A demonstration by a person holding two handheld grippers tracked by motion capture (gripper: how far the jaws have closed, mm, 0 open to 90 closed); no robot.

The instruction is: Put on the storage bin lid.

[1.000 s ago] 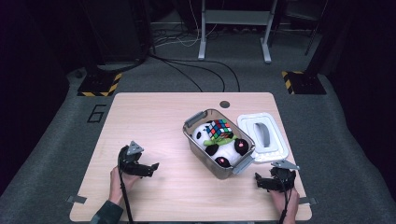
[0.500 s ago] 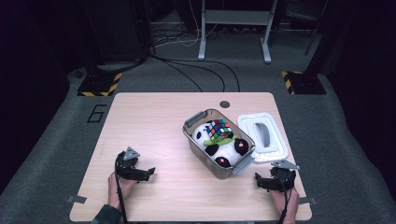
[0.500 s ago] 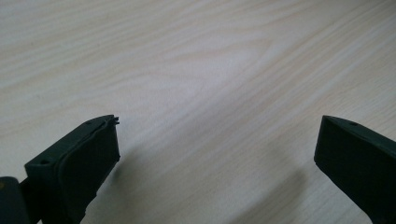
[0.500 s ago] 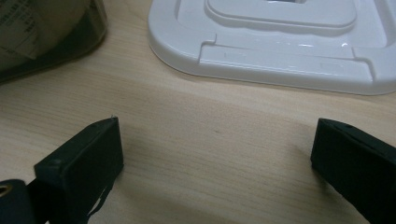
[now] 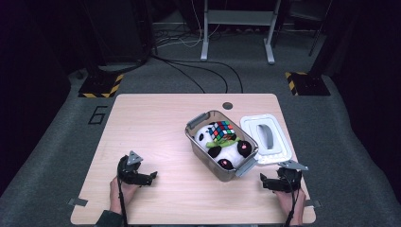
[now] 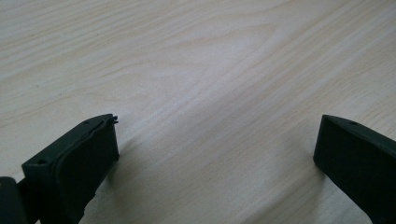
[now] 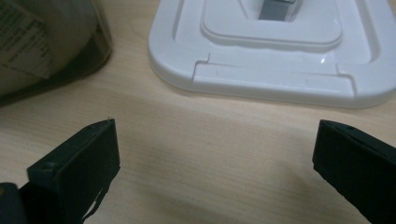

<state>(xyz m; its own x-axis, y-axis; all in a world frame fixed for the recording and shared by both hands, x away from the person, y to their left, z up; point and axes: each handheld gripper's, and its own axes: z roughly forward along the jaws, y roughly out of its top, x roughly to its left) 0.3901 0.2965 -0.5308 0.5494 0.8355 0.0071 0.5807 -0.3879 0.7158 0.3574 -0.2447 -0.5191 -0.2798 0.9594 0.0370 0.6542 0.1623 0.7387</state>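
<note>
In the right gripper view the white lid runs off the top edge, and the clear bin is cut off at the left.

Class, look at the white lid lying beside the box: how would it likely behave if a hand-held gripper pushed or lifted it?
The white lid looks like moulded plastic, so probably stiff and light. Lying flat on the table, it would likely slide rather than tip. Its smooth rim may be slippery to pinch.

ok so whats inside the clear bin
A panda plush fills the bin, with a colourful puzzle cube on top. Whatever lies beneath the plush is covered. The white lid lies beside it.
</note>
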